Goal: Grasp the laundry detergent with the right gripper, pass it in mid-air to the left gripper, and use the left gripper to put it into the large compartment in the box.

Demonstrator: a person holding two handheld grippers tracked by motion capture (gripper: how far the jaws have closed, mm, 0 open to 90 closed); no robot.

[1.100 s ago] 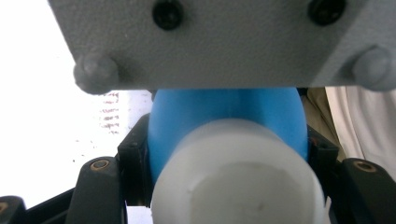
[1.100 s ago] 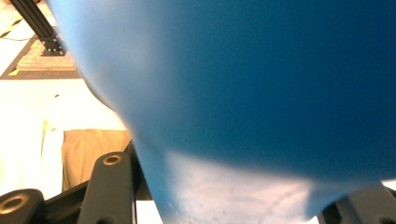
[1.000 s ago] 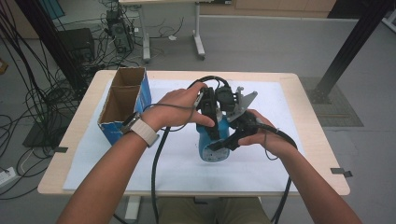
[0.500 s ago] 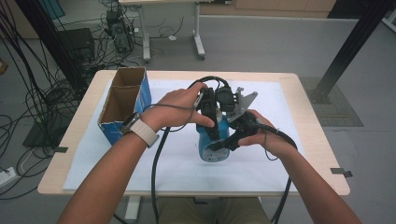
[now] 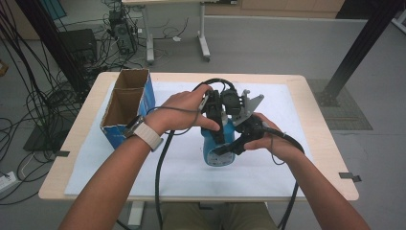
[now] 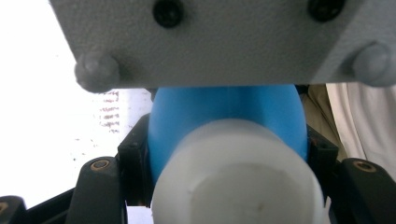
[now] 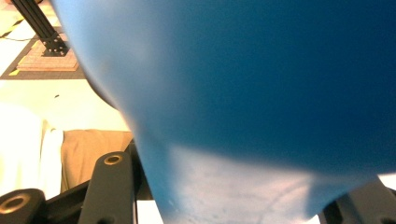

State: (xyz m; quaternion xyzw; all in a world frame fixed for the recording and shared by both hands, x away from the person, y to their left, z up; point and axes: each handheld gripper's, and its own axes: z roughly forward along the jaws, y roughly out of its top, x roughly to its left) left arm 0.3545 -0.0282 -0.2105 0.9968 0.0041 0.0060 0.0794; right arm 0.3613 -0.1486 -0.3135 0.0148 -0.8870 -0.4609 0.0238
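Observation:
A blue bottle with a white cap stands upright on the white sheet near the table's middle. My left gripper comes down on its top. In the left gripper view the left gripper has its jaws shut on the blue shoulder just behind the cap. My right gripper reaches in from the right and is shut on the bottle's body. That blue body sits between the black jaws of the right gripper. The grey plate of the right gripper hangs over the bottle.
An open cardboard box with blue sides stands at the table's left. The white sheet covers most of the tabletop. Black cables trail from both grippers toward the near edge. Cables and equipment lie on the floor at left.

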